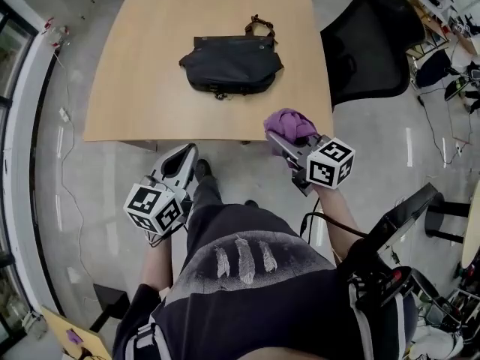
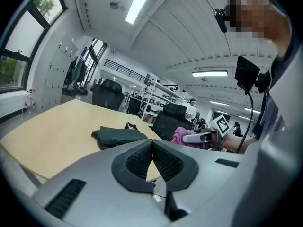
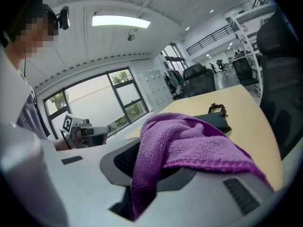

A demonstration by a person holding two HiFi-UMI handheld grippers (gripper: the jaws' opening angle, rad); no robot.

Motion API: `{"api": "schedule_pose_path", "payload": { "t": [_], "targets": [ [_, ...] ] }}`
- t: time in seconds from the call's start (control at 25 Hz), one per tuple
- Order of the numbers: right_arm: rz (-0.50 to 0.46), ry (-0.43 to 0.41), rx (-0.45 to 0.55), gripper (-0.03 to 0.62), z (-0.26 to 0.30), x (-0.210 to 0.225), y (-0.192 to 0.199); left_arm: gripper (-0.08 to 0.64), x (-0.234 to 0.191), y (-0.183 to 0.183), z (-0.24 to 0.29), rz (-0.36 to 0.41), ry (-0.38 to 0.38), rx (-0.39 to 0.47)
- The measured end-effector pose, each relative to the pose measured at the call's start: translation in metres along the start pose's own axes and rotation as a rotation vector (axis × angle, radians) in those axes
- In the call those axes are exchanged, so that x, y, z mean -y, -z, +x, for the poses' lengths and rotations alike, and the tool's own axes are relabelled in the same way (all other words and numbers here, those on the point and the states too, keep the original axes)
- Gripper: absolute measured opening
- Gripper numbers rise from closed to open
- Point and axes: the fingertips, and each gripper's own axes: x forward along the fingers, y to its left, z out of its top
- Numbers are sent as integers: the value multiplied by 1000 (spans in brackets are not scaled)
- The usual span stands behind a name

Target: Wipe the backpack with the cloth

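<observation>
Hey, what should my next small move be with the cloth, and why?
Probably carry the right gripper forward over the table and lower the purple cloth onto the backpack. The cloth is clamped in its fingers near the table's front edge, and the backpack lies farther ahead.

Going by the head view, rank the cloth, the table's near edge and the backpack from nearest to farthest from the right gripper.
1. The cloth: clamped in the fingers of the right gripper, bunched over their tips.
2. The table, near edge: just ahead of that gripper, slightly to its left.
3. The backpack: farther in, lying mid-table, ahead and to the left.
</observation>
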Motion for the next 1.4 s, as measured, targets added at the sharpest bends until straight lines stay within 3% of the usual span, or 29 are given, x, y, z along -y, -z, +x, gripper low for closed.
{"api": "schedule_pose_path", "payload": {
  "t": [0.16, 0.32, 0.44, 0.6, 0.72, 0.88, 1.04, 1.28, 1.4],
  "targets": [
    [10, 156, 44, 63, 45, 59, -44, 6, -69, -19, 44, 3, 41, -29],
    [31, 333, 117, 63, 65, 111, -87, 6, -113, -27, 85, 36, 130, -115],
    [26, 399, 138, 62, 89, 147, -112, 6, -137, -27, 117, 81, 170, -191],
    [23, 464, 88, 63, 117, 199, -114, 6, -153, -26, 143, 83, 186, -244],
    [38, 481, 35, 61, 132, 224, -94, 6, -160, -28, 152, 71, 164, -258],
    [60, 454, -190, 63, 155, 241, -50, 6, -165, -25, 160, 42, 134, -280],
    [-78, 442, -360, 63, 165, 234, -36, 6, -168, -22, 169, 43, 113, -299],
    [-200, 413, -474, 63, 191, 206, -29, 6, -173, -12, 175, 52, 107, -331],
    [-219, 377, -475, 63, 207, 189, -31, 6, -180, -11, 173, 38, 107, -325]
  ]
}}
